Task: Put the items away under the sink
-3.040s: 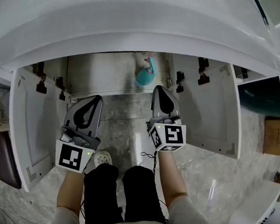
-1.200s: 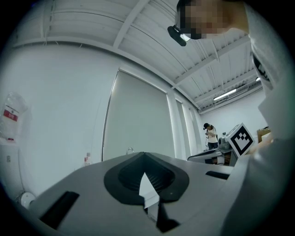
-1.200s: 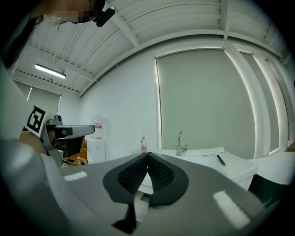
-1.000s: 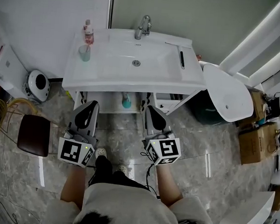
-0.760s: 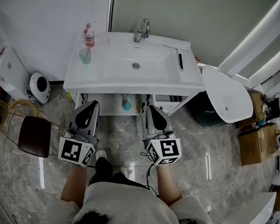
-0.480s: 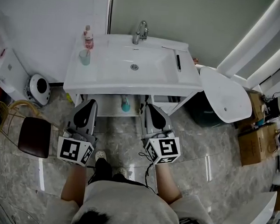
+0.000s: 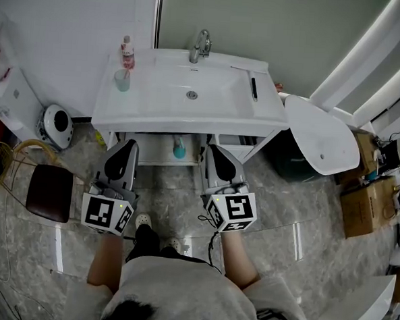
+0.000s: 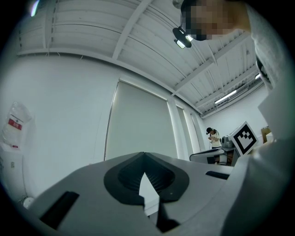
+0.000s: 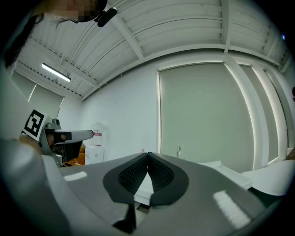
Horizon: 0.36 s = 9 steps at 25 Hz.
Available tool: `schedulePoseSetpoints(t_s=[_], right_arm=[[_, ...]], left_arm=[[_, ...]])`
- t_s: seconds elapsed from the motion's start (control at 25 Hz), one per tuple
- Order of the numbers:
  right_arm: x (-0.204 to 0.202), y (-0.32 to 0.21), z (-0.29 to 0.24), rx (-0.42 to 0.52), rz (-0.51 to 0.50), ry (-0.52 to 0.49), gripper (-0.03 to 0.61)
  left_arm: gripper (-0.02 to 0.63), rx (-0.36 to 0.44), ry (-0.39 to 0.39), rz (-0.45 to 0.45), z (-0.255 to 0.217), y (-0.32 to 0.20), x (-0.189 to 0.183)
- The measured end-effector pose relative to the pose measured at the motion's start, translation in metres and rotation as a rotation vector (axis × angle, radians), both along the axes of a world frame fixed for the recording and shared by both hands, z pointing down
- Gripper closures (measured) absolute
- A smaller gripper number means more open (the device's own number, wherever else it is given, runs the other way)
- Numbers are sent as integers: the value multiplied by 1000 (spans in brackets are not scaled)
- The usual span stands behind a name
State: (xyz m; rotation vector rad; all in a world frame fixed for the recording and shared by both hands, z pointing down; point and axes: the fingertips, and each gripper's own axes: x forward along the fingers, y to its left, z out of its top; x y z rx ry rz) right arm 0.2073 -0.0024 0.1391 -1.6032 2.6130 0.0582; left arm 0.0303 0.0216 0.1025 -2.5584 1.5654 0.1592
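Now we stand before the washbasin (image 7: 155,114) with left gripper (image 7: 128,145) and right gripper (image 7: 215,150) clenched empty and held low, likely between pickups: cup (image 7: 122,81) and small bottle (image 7: 127,51) wait on top, while a teal bottle (image 7: 179,147) stands underneath.

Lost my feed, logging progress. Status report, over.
Left gripper and right gripper shut, empty, low before the sink. Teal bottle stowed underneath; cup and small bottle on its top. Nothing in the way.
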Motion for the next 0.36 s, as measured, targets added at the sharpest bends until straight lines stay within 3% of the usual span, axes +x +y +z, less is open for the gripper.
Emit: schedulePoseSetpoints(t_s=[0.36], right_arm=[[2, 9, -5, 10, -6, -8, 568]], left_arm=[[615, 1, 6, -10, -1, 10, 3]])
